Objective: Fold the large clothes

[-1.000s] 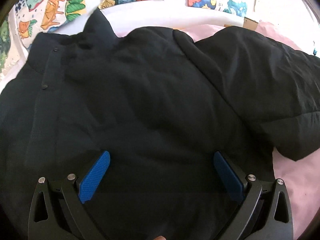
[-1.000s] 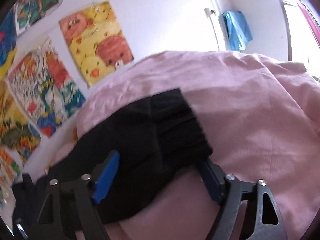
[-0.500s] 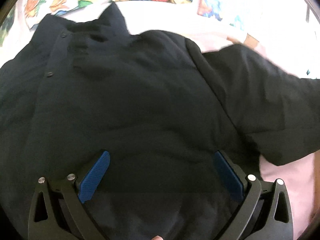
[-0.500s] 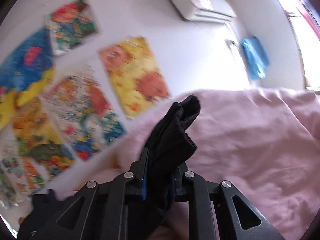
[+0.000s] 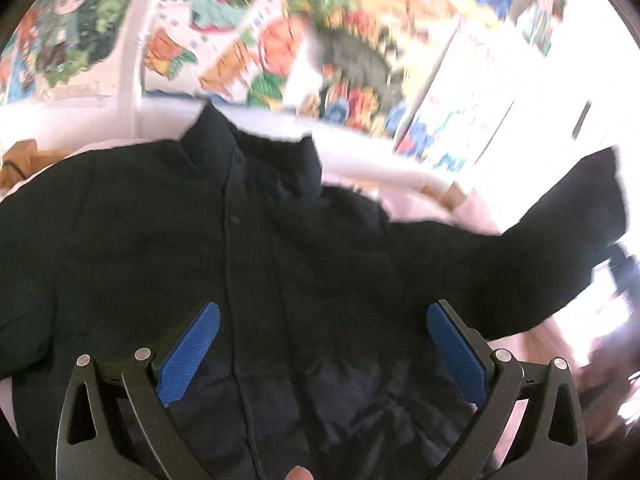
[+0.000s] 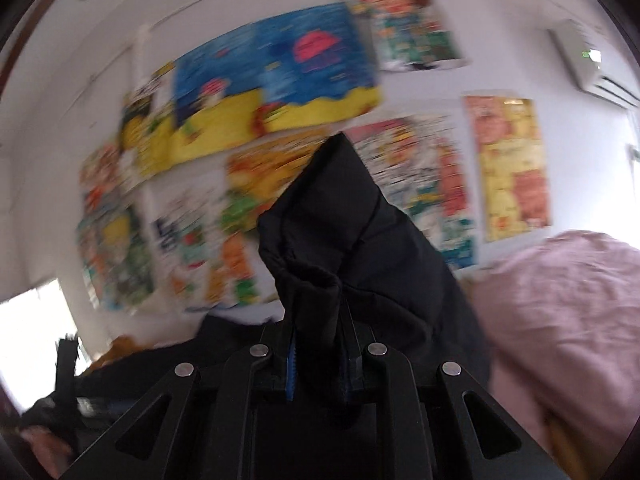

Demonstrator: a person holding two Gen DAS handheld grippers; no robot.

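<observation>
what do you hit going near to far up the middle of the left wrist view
left gripper with jaws spread wide → black jacket front → its stand-up collar → white ledge → colourful posters on the wall

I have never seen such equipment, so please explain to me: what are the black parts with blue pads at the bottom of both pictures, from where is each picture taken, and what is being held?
These are two hand-held grippers, one in each hand of a person, each carrying a camera that looks forward along its two fingers. The left wrist picture shows the left gripper wide open, holding nothing, above a black jacket spread on a pink bed cover. The right wrist picture shows the right gripper shut on the jacket's sleeve, lifted above the bed. Colourful posters hang on the wall behind.
</observation>
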